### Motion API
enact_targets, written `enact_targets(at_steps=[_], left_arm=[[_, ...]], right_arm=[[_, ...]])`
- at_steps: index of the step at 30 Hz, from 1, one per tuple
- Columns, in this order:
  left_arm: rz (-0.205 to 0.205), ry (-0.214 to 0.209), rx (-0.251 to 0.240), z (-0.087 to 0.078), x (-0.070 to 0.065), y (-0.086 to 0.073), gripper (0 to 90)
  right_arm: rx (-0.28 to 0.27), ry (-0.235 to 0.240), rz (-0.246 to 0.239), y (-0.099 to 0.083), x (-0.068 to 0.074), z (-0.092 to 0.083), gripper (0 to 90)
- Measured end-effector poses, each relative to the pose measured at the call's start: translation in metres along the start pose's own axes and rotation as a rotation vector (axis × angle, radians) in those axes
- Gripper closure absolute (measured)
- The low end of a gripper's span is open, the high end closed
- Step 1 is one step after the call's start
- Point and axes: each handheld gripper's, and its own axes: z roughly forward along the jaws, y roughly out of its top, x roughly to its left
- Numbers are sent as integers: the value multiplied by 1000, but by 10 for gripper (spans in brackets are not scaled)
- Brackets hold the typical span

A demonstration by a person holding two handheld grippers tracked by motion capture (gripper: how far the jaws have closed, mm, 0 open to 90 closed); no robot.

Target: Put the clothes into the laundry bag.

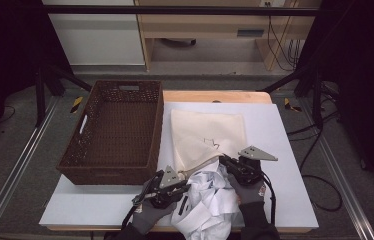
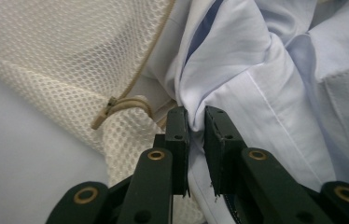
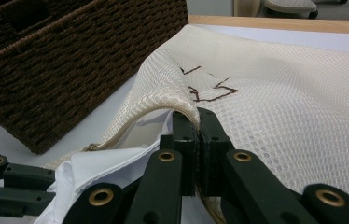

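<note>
The left gripper [image 2: 196, 119] is pinching a fold of the white shirt [image 2: 256, 79]. The right gripper [image 3: 196, 119] is clamping the cream mesh bag [image 3: 280, 121] by its open edge, beside a brown wicker basket [image 1: 115, 125].

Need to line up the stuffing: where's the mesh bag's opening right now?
In the high view, the mesh bag opening lies at the table's near edge, right of the wicker basket, its rim pinched up by the right gripper above the white shirt.
</note>
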Motion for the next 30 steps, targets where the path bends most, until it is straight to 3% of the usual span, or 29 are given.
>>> enact_targets(at_steps=[3,5,7,8,11,15,20,24,30], left_arm=[[-23,-31,2,6,0,-2,773],[-31,-37,12,12,-1,-3,681],[-29,-46,23,19,-2,-2,670],[-30,-78,23,22,-2,0,708],[1,-78,21,29,-8,10,832],[63,-6,67,38,-17,21,876],[29,30,84,49,-11,34,880],[26,65,114,61,-7,43,880],[41,78,137,71,-4,45,877]], right_arm=[[2,0,-4,0,0,0,878],[3,1,-2,0,1,1,878],[5,1,-6,0,2,2,878],[7,0,-8,0,2,2,878],[8,-1,-8,0,3,3,878],[6,1,-2,-1,2,3,878],[4,-2,-9,0,3,2,879],[-8,-2,-4,2,2,0,879],[-28,-3,-3,4,2,-5,879]])
